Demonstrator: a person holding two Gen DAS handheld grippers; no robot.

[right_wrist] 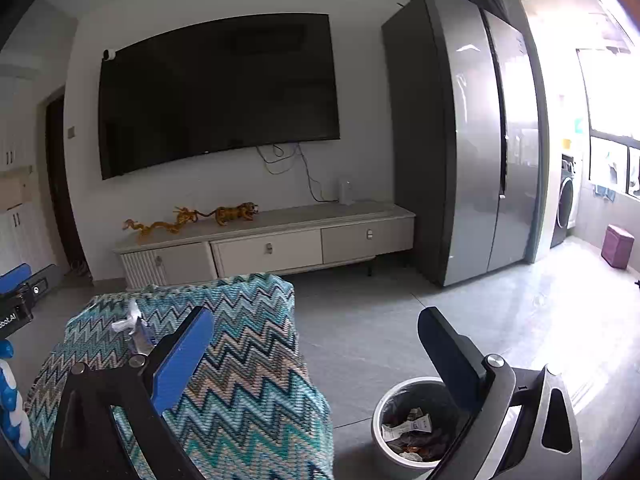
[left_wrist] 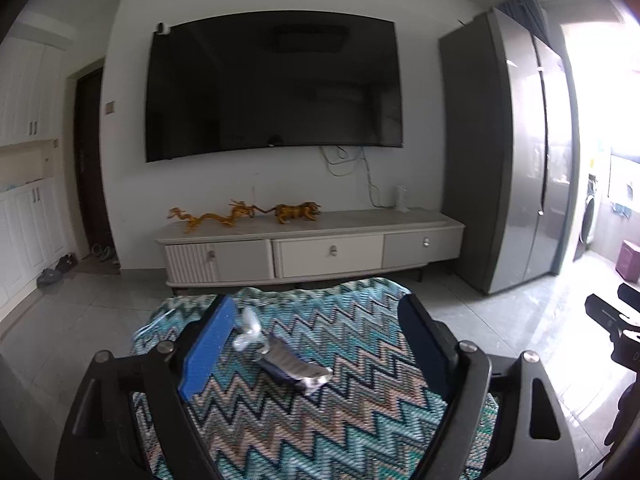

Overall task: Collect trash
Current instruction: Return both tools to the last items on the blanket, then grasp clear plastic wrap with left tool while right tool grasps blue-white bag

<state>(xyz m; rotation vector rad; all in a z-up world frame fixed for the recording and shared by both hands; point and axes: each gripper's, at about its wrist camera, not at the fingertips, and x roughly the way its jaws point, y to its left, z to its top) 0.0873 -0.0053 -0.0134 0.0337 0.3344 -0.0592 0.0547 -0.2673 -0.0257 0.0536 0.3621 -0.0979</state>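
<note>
A crumpled silver wrapper (left_wrist: 294,368) and a bit of clear plastic (left_wrist: 248,328) lie on a zigzag-patterned cloth (left_wrist: 320,428). My left gripper (left_wrist: 316,308) hangs open over them; the trash lies between its fingers, close to the blue pad (left_wrist: 208,348), and no pad presses on it. In the right wrist view the same trash (right_wrist: 136,324) shows at the cloth's (right_wrist: 248,384) far left. My right gripper (right_wrist: 318,314) is open and empty, off the cloth's right edge. Below it a white bin (right_wrist: 390,392) with a dark liner holds several wrappers.
A low TV cabinet (left_wrist: 328,256) with two golden figurines stands against the far wall under a wall-mounted TV. A tall grey fridge (right_wrist: 472,160) rises to the right, with a purple stool (right_wrist: 618,246) beyond it. Grey tile floor surrounds the cloth-covered furniture. Shoes (left_wrist: 56,270) lie far left.
</note>
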